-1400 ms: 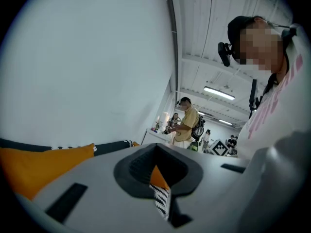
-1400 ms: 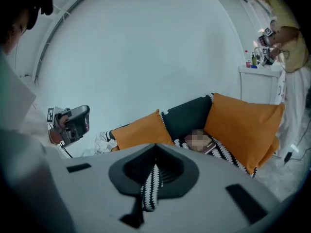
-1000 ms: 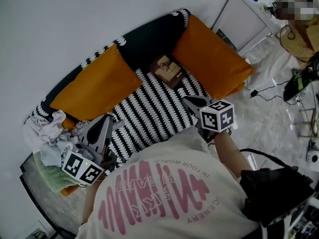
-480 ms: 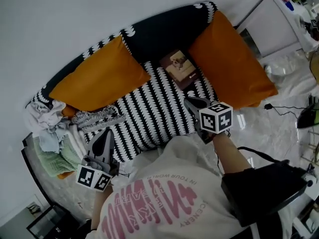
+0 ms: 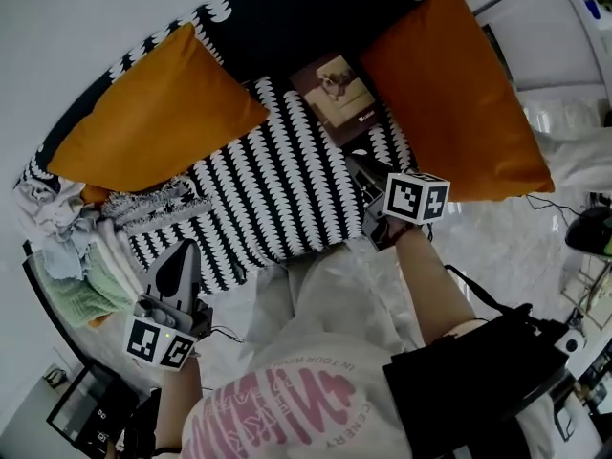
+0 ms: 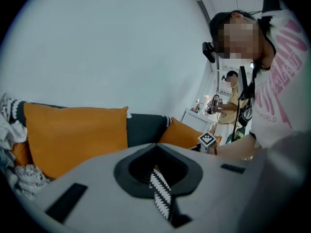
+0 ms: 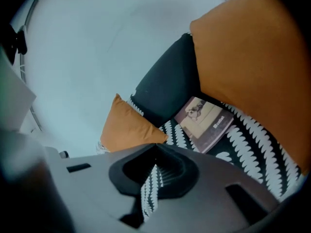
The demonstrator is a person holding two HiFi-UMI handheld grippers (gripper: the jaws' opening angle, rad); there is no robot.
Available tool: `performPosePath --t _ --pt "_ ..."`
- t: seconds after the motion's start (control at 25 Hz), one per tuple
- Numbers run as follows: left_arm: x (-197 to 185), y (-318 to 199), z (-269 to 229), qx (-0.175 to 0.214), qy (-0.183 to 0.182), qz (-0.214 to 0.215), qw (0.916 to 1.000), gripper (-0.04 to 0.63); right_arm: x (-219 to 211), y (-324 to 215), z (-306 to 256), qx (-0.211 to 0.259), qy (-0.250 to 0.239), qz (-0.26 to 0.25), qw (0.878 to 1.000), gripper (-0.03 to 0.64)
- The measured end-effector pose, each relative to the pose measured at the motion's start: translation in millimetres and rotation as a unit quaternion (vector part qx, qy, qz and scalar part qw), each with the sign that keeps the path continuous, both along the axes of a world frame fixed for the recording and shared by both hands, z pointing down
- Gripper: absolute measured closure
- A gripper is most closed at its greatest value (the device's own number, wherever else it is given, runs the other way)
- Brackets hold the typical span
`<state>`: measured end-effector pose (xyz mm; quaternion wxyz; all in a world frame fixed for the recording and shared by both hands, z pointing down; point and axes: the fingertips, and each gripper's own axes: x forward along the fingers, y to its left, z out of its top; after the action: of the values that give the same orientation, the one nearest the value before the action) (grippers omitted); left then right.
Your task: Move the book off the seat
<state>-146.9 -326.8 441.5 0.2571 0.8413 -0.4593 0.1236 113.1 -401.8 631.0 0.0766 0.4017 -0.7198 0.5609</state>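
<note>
A brown book (image 5: pixel 341 92) with a pale cover picture lies flat at the back of the black-and-white patterned seat (image 5: pixel 277 199), between two orange cushions. The right gripper view shows the book (image 7: pixel 204 120) ahead and to the right of the jaws. My right gripper (image 5: pixel 361 170) hovers over the seat's front right part, pointing at the book from a short way off, jaws shut and empty. My left gripper (image 5: pixel 182 249) is at the seat's front left edge, far from the book, its jaws together with nothing held.
A large orange cushion (image 5: pixel 158 113) leans at the back left and another cushion (image 5: pixel 449 94) at the right. A pile of clothes and towels (image 5: pixel 67 247) fills the sofa's left end. A white cabinet (image 5: pixel 555 36) and cables stand on the floor at the right.
Both grippers have sunk lower in front of the sofa. The left one has come away from the clothes pile, and the right one has rolled and stayed aimed at the book.
</note>
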Motion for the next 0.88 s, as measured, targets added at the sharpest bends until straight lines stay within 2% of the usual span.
performPosePath --t 0.2,0.48,0.52,0.6,0.76,0.88 --pt "13.2 -3.4 24.0 -0.026 0.021 0.004 0.9994 0.600 23.2 -11.0 40.2 0.002 -0.003 0.044 0.999 0.606" --pt "22.7 -7.6 49.7 -0.058 0.019 0.019 0.9980 0.600 44.6 -21.3 92.7 -0.027 -0.023 0.107 0.994 0.598" --pt "22.9 -10.6 51.3 -0.059 0.022 0.017 0.9979 0.600 47.9 -22.3 99.7 -0.034 -0.030 0.118 0.992 0.588" --pt "24.0 -16.6 55.7 -0.061 0.025 0.017 0.9977 0.601 54.4 -23.5 115.4 -0.049 -0.039 0.139 0.988 0.524" --pt "35.7 -23.5 68.5 -0.060 0.018 0.031 0.9976 0.600 66.8 -26.5 141.8 -0.067 -0.064 0.175 0.980 0.485" --pt "44.4 -27.7 71.1 -0.072 0.036 0.021 0.9965 0.600 72.7 -35.0 144.8 -0.074 -0.084 0.182 0.977 0.387"
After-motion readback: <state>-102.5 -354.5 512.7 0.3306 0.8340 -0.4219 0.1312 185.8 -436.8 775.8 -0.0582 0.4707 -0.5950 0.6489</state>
